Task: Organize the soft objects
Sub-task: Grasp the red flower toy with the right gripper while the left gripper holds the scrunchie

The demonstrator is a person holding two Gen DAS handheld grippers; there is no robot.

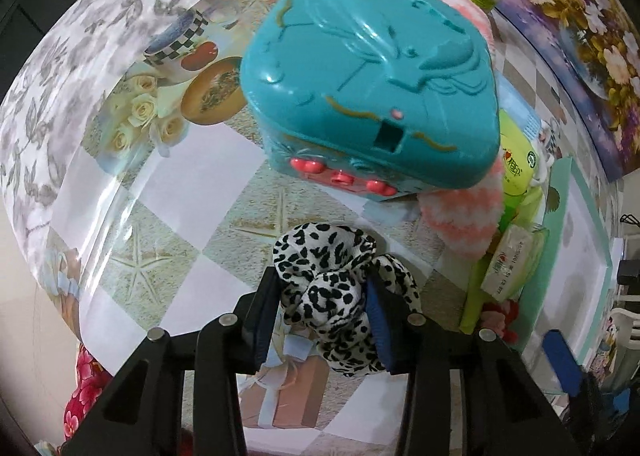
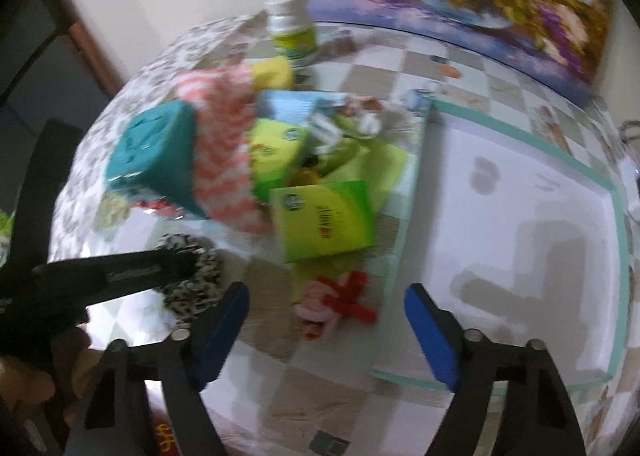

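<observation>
My left hand-held gripper (image 1: 322, 296) is clamped on the leopard-print scrunchie (image 1: 328, 296), bunched between its pads just above the tabletop (image 1: 168, 192). It's light, squashy, non-slip fabric; pinch the gathered middle. My right hand-held gripper (image 2: 326, 326) gapes empty, red-and-pink plush toy (image 2: 340, 302) just ahead.

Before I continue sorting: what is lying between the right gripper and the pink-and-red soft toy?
Nothing: in the right wrist view only bare tablecloth separates the right gripper from the soft toy.

Black-spotted white scrunchie (image 1: 328, 288), teal box (image 1: 372, 88), pink-and-white zigzag sock (image 1: 464, 216).
</observation>
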